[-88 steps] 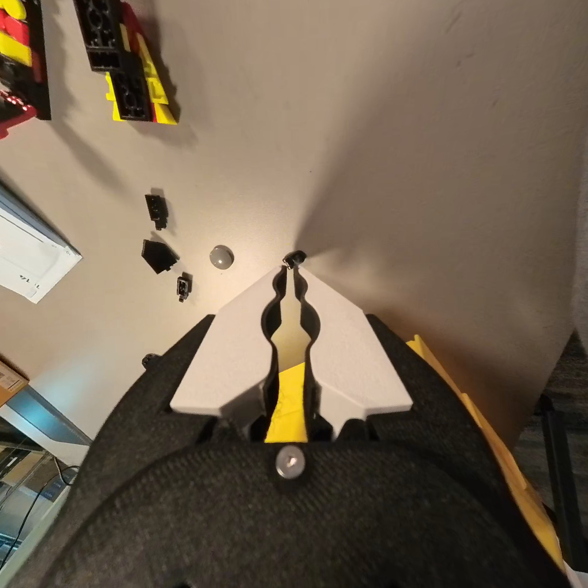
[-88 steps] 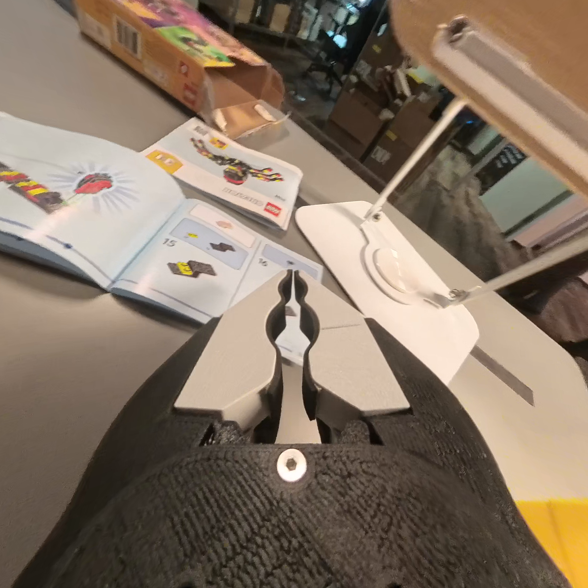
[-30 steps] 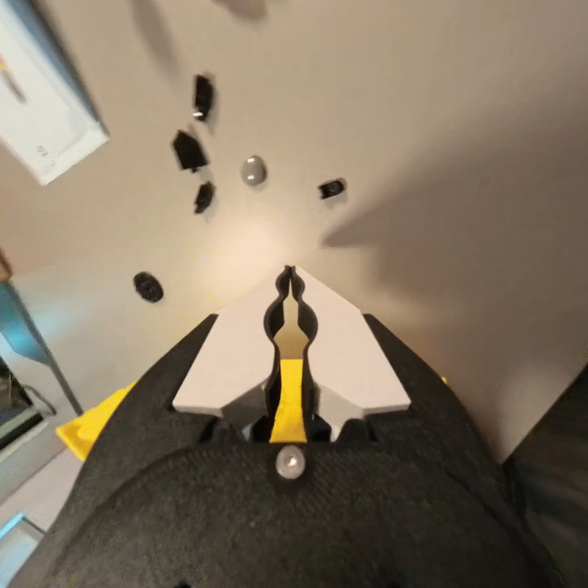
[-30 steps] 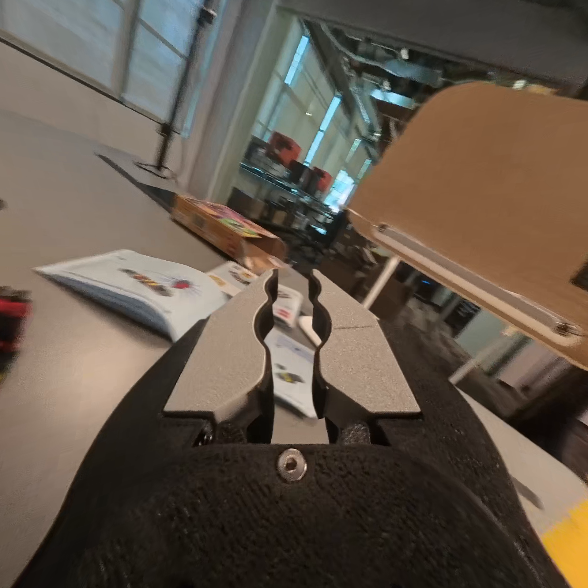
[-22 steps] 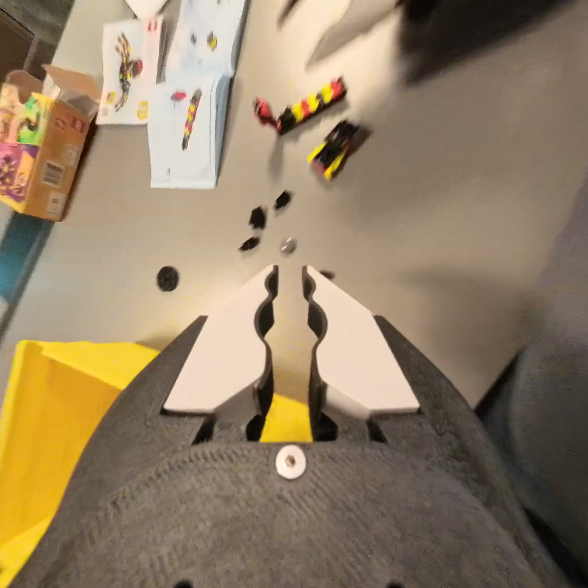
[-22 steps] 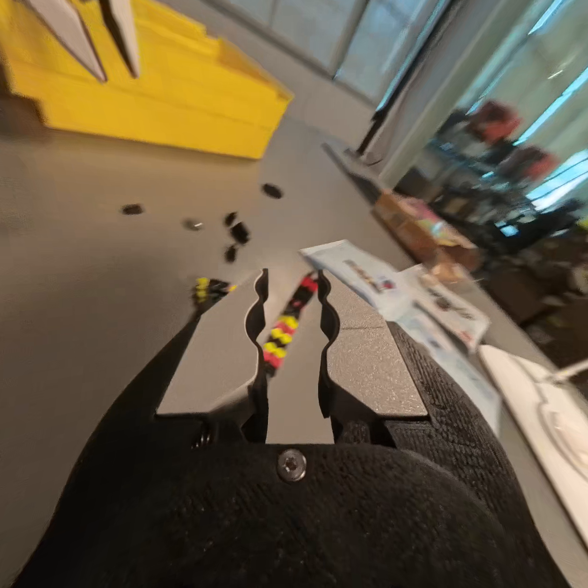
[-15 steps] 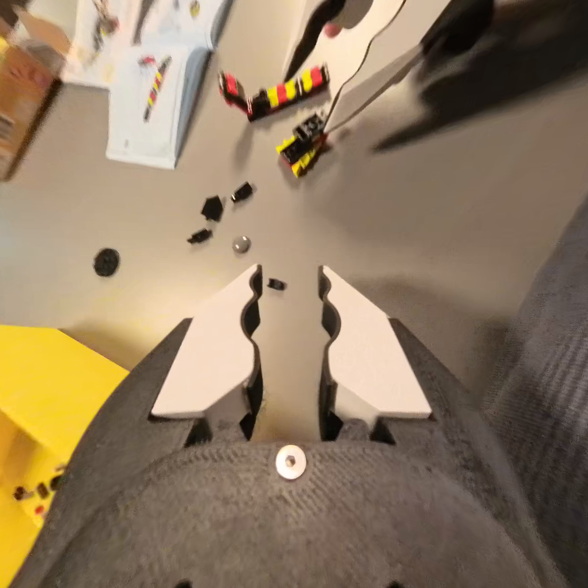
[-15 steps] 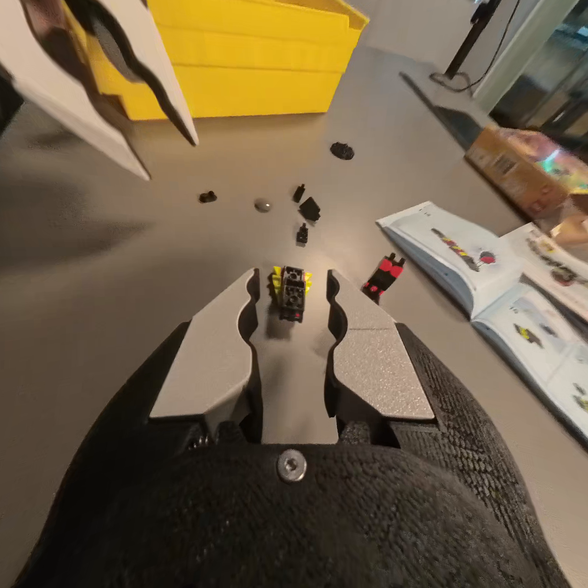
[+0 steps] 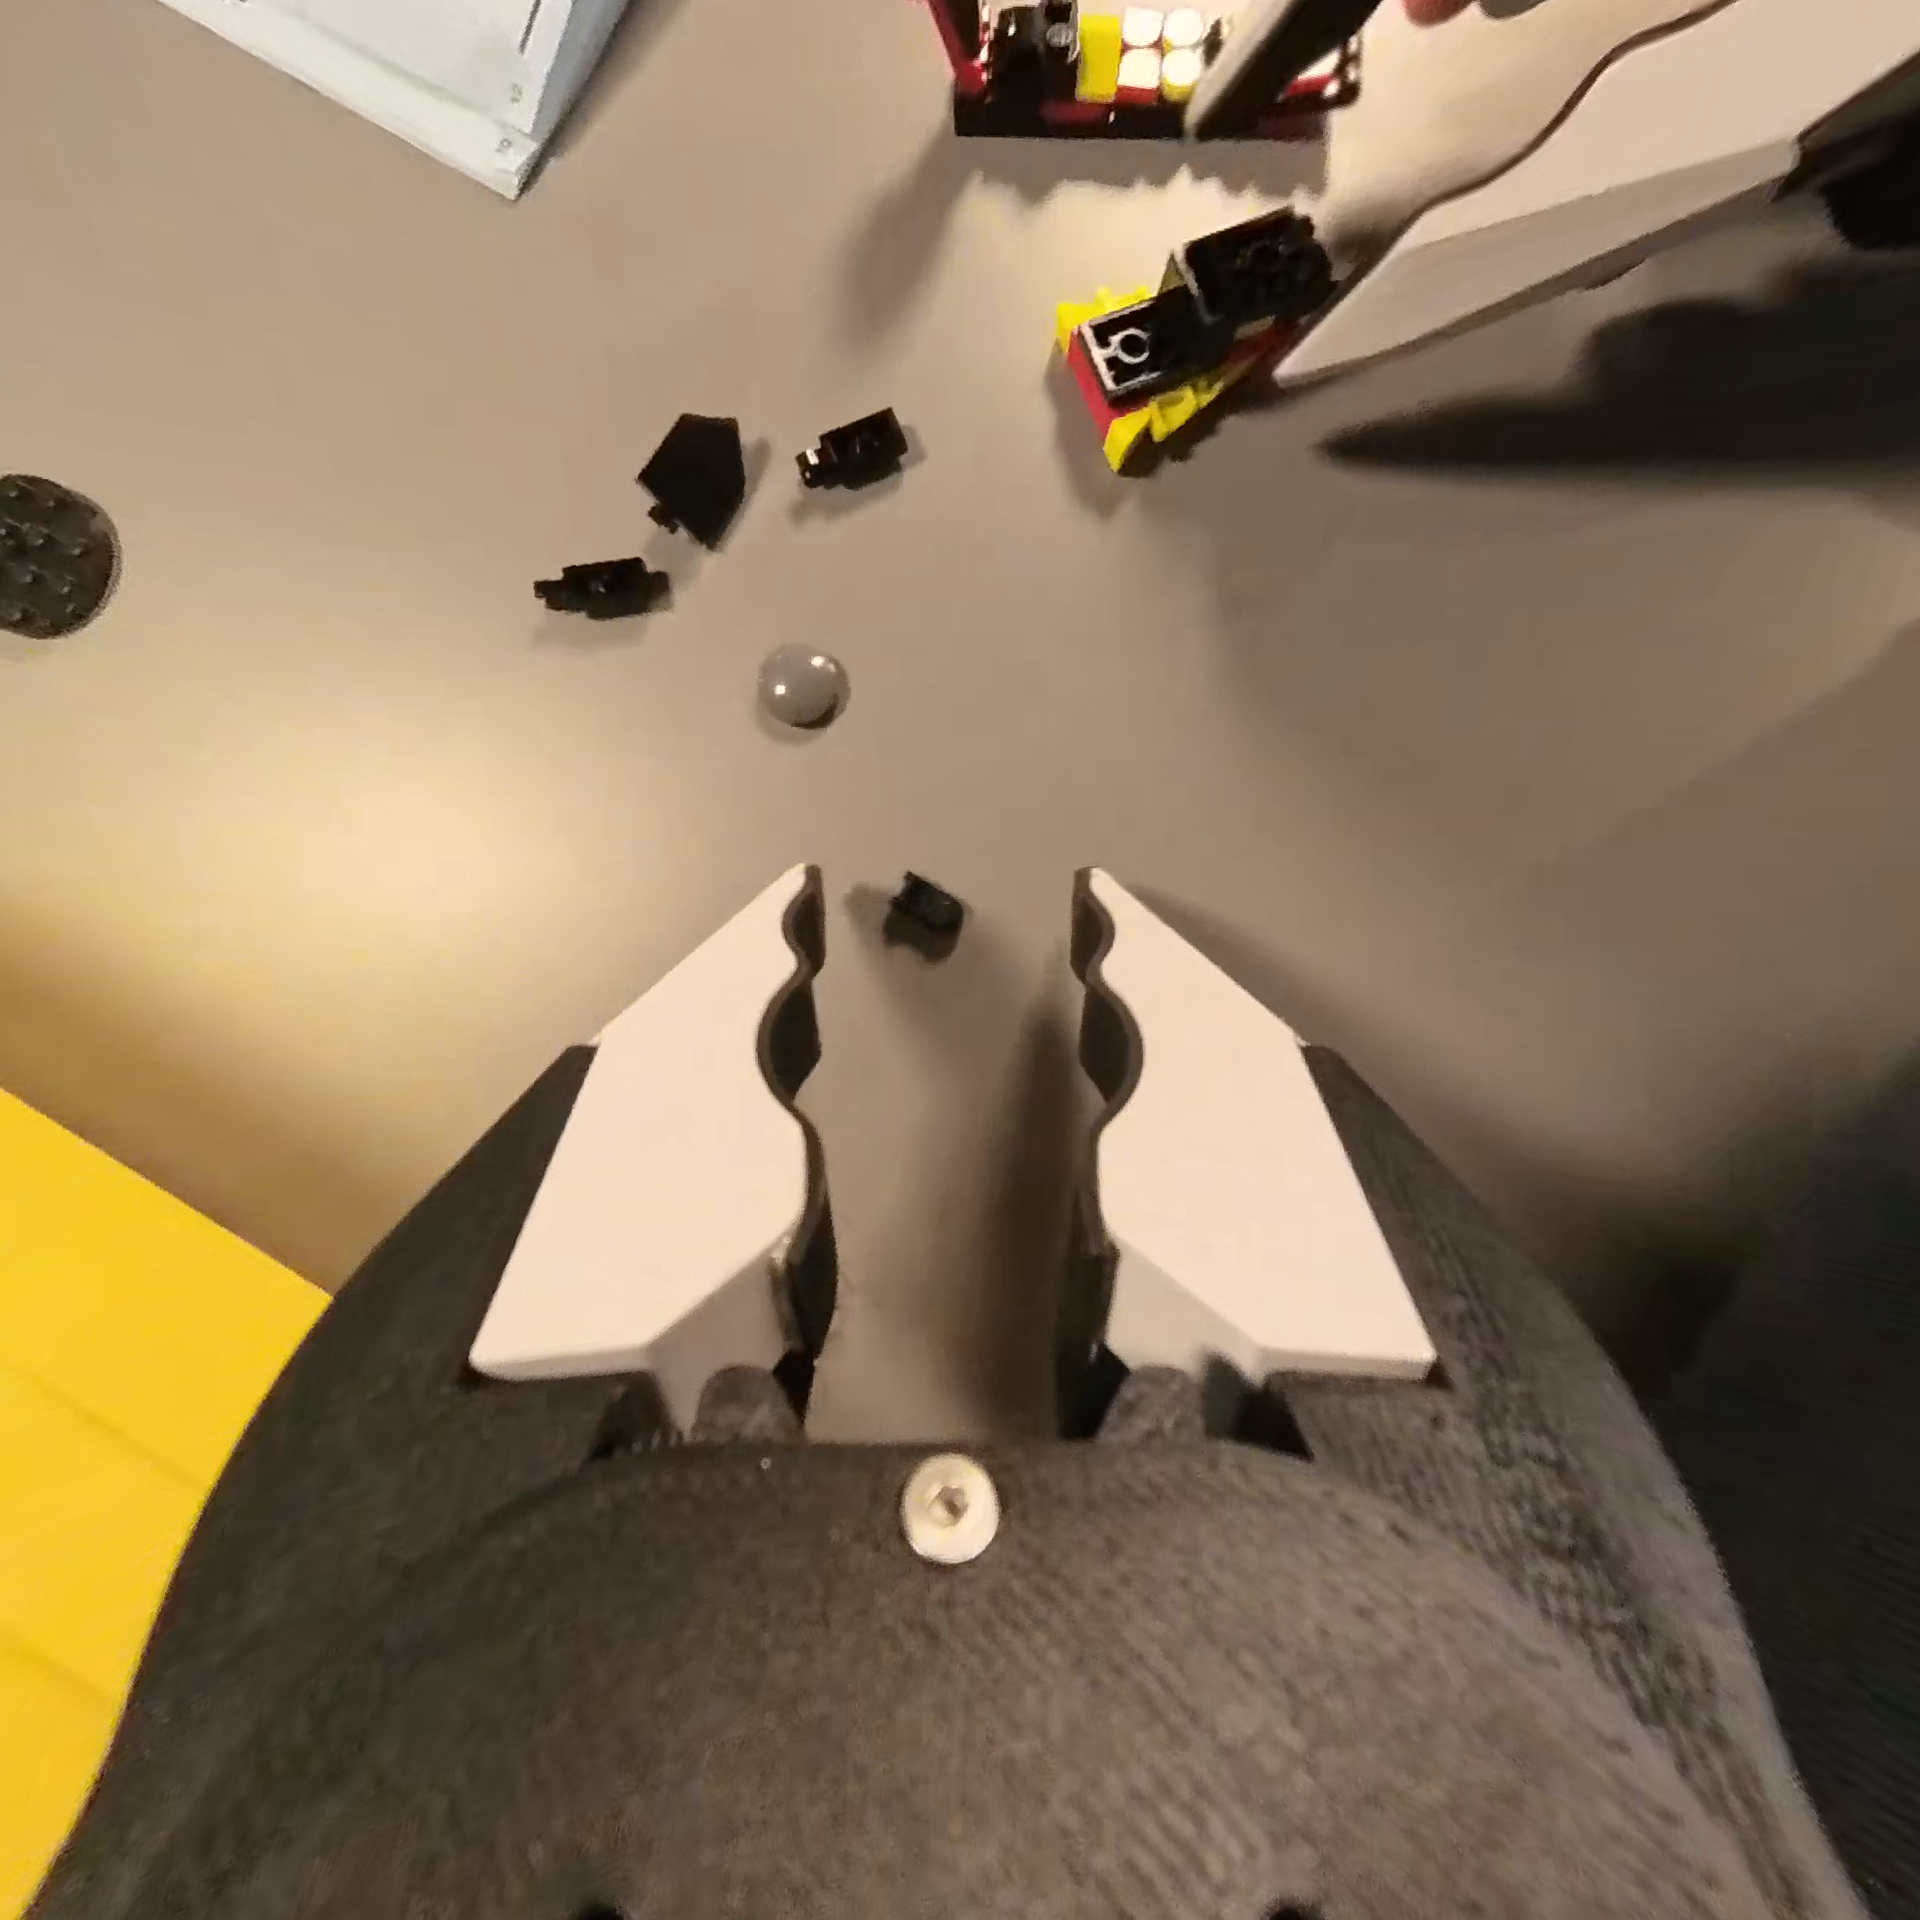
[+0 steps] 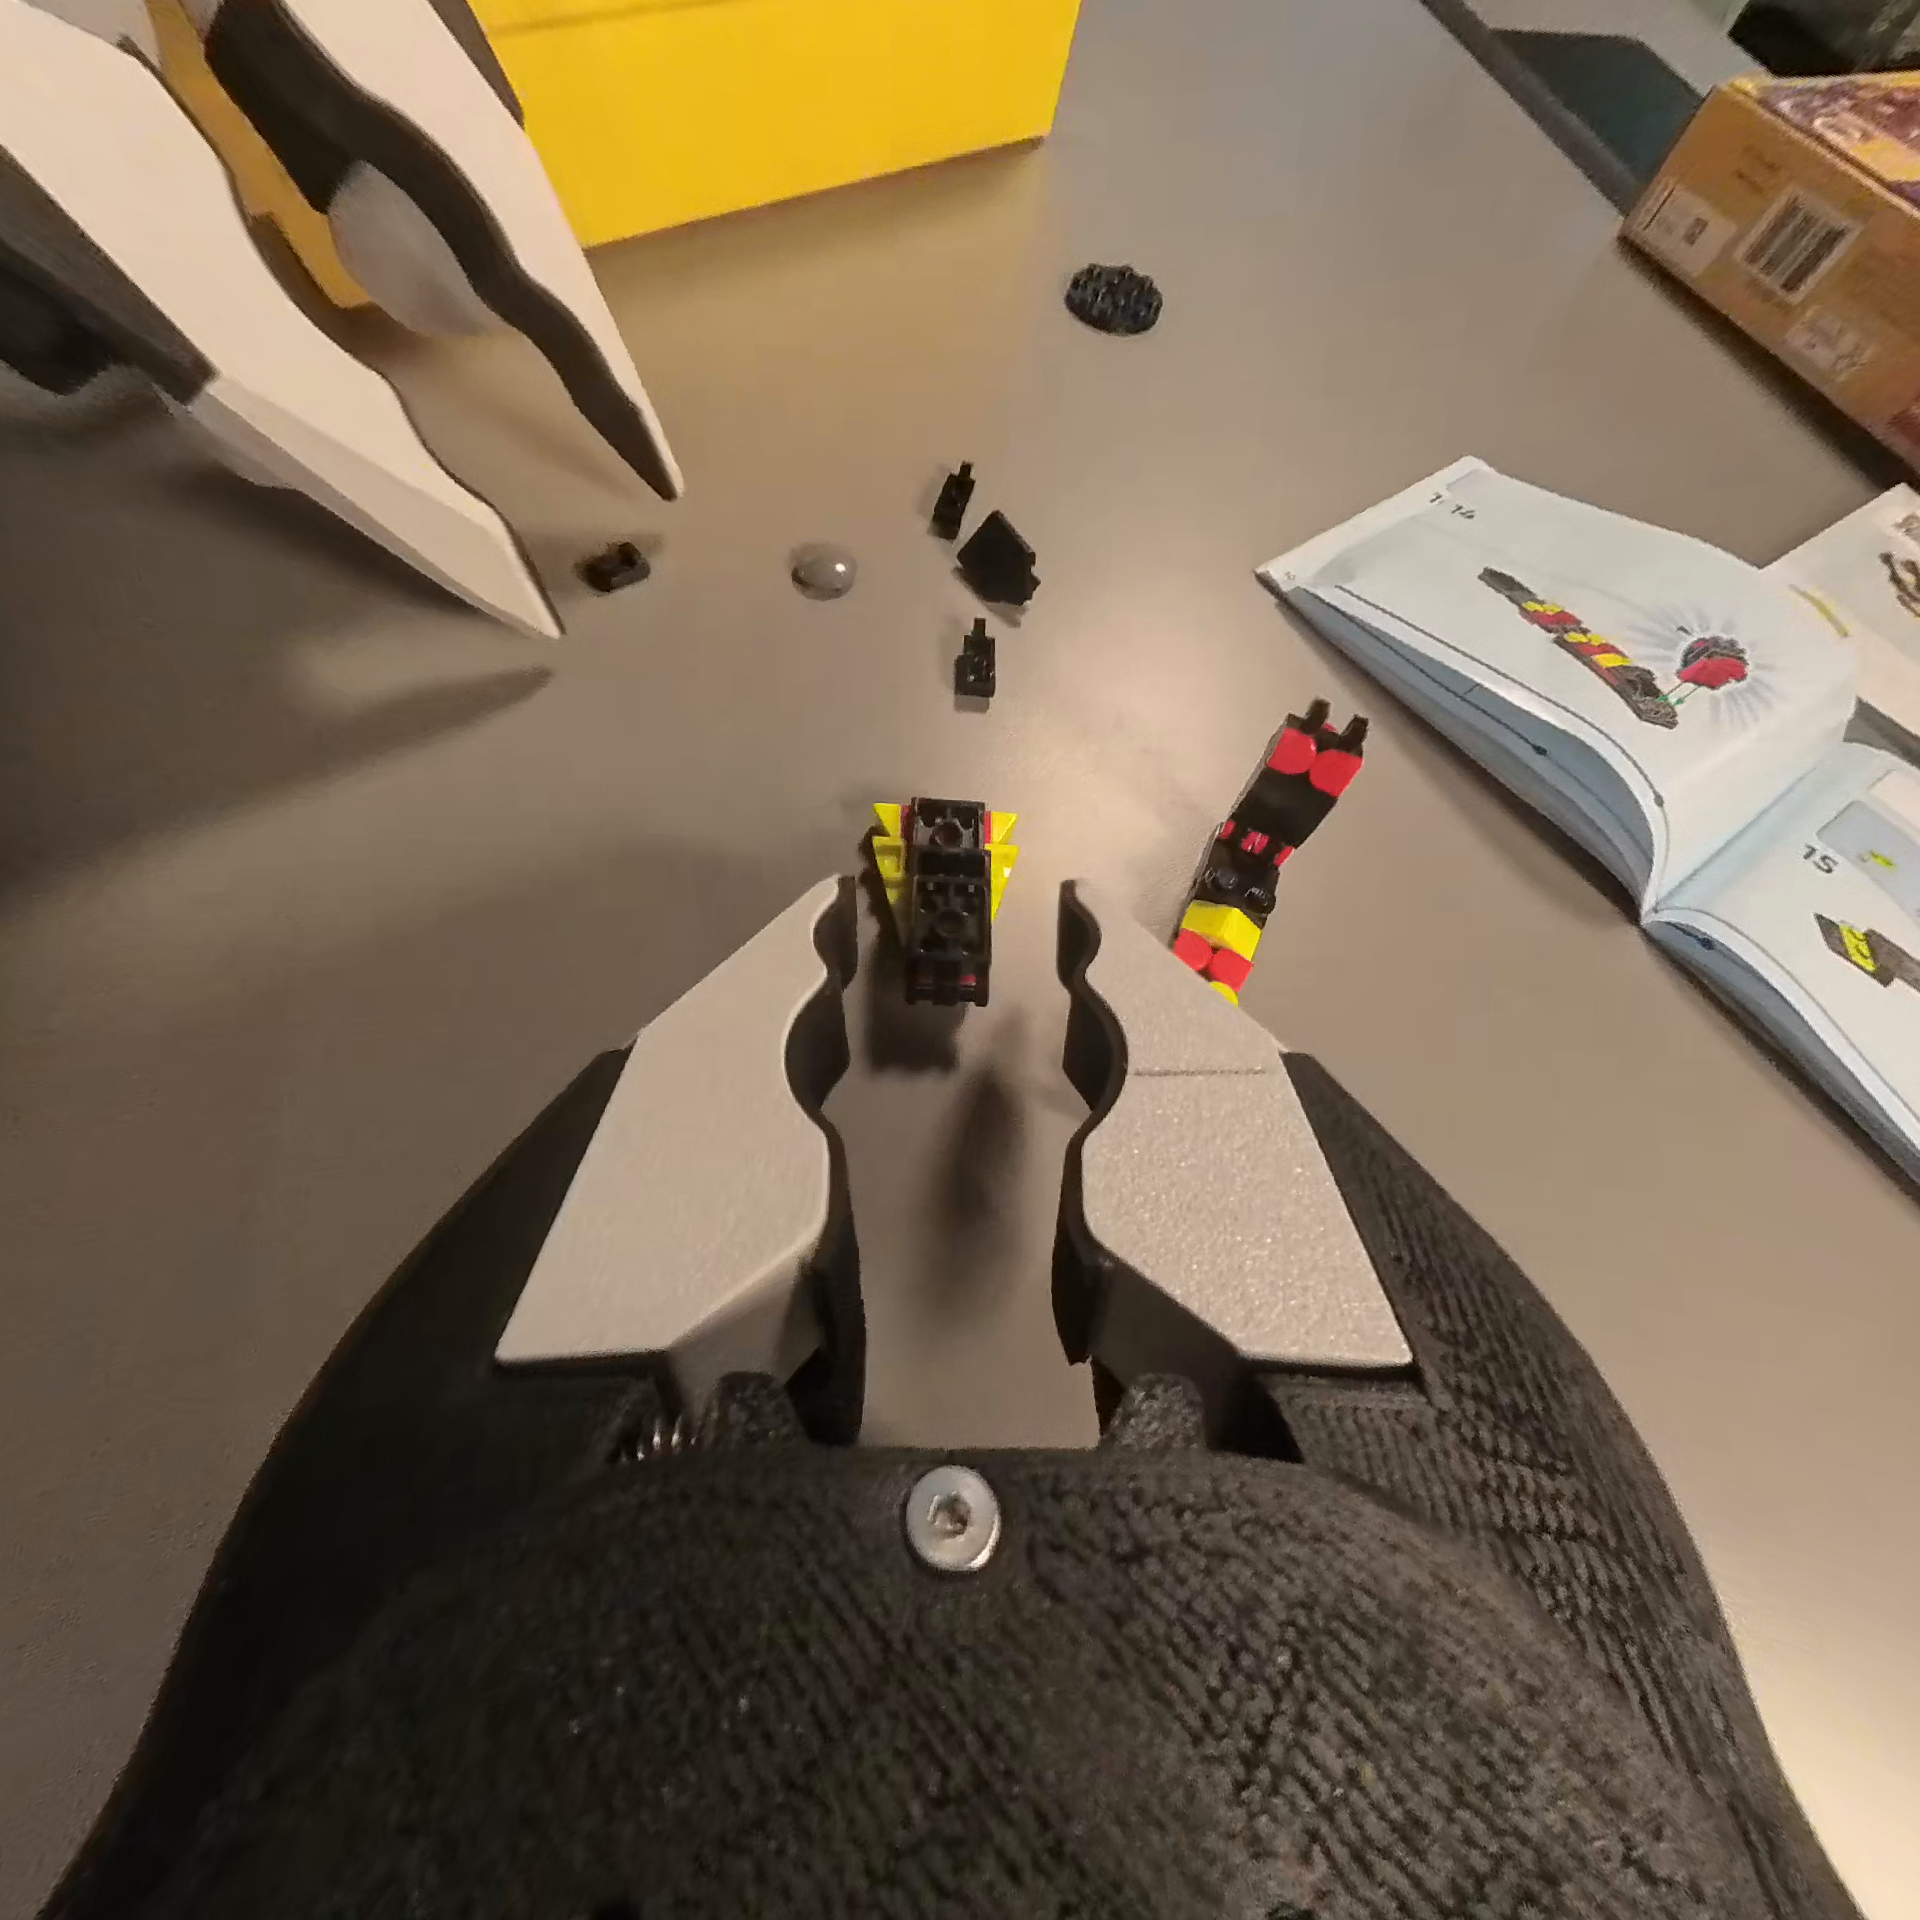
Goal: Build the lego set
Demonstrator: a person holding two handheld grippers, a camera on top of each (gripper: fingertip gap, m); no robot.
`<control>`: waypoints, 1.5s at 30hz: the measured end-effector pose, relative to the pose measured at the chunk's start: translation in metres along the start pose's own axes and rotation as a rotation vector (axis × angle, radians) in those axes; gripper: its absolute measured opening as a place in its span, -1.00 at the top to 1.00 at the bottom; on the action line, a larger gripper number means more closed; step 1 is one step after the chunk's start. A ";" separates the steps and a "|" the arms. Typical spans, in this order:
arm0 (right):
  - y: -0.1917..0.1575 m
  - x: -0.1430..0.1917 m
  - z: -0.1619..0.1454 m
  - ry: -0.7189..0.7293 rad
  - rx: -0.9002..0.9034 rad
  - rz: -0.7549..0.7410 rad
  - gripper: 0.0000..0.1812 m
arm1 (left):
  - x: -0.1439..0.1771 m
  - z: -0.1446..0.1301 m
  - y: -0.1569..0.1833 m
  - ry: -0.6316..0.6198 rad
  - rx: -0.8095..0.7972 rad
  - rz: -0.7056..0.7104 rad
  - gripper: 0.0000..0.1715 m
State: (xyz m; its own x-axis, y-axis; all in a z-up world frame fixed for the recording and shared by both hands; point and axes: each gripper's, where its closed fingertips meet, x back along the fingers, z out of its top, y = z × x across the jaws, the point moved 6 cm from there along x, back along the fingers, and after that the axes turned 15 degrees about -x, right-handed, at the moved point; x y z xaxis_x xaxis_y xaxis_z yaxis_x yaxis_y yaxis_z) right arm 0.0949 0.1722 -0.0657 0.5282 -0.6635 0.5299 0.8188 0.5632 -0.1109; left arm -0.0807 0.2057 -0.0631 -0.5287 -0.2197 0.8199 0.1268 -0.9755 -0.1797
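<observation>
Black-and-yellow lego sub-build (image 10: 943,902) lies flat beside a red-yellow-black strip (image 10: 1262,852).

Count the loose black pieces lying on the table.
5: a small one between the left gripper's fingers, three clustered past the grey dome (wedge, two clips), a round plate far left. More may be hidden.

Grey tabletop (image 10: 364,935). On it: yellow bin (image 10: 779,94) at 12 o'clock, cardboard box (image 10: 1797,229) at 2, open booklet (image 10: 1621,727) at 3. Centre holds a black-yellow assembly (image 10: 943,896), a red-black-yellow strip (image 10: 1262,842), loose black pieces (image 10: 995,559), a grey dome (image 10: 823,570) and a black round plate (image 10: 1112,297).
</observation>
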 end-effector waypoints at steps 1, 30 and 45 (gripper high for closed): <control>0.000 0.000 -0.001 -0.008 0.002 0.000 0.60 | -0.001 -0.001 -0.001 -0.012 0.002 0.007 0.45; 0.008 0.010 0.006 0.106 -0.052 -0.018 0.61 | -0.002 -0.008 0.001 0.002 0.026 0.019 0.84; 0.010 0.013 0.009 0.148 0.001 -0.024 0.58 | -0.007 0.004 0.005 0.112 -0.013 0.051 0.84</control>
State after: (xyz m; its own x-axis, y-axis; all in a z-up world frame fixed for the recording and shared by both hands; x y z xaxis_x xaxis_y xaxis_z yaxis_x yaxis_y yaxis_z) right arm 0.1080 0.1735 -0.0523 0.5355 -0.7423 0.4029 0.8317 0.5464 -0.0989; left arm -0.0733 0.2024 -0.0673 -0.6125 -0.2684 0.7435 0.1460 -0.9628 -0.2273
